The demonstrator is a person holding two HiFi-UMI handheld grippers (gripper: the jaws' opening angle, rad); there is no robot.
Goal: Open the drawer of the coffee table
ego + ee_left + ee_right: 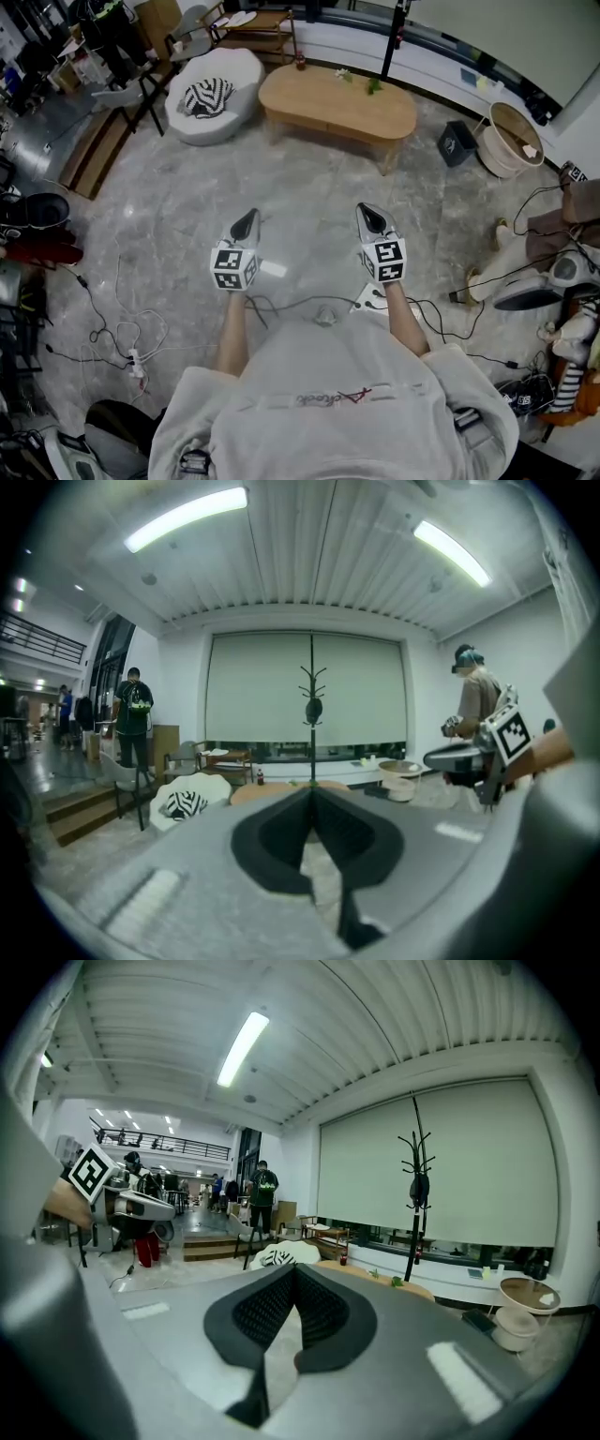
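Nearest the head camera we find the person's grey sweatshirt (328, 394), and just beyond it both forearms held out with the left gripper (247, 221) and the right gripper (371, 217) side by side over bare marble floor (309, 206). We record both sets of jaws as closed tip to tip with nothing between them, as each gripper view confirms. The coffee table (337, 101) stands well apart from both grippers, across open floor at the far side of the room, so we judge the task as not yet begun: no contact with the table has been made. What remains is the whole of it (the approach, finding the drawer, taking hold and pulling). The drawer itself we cannot make out from here; it may sit under the oval top, but no view settles which side. Only the head view gives the layout: the gap to the table, the loose cables (122, 328) on the floor, and the white seat (211, 94) beside the table's left end. Only the gripper views give the level outlook: the coat stand (312, 705) rising behind the table, the drawn blind (450, 1166), and people standing further off.
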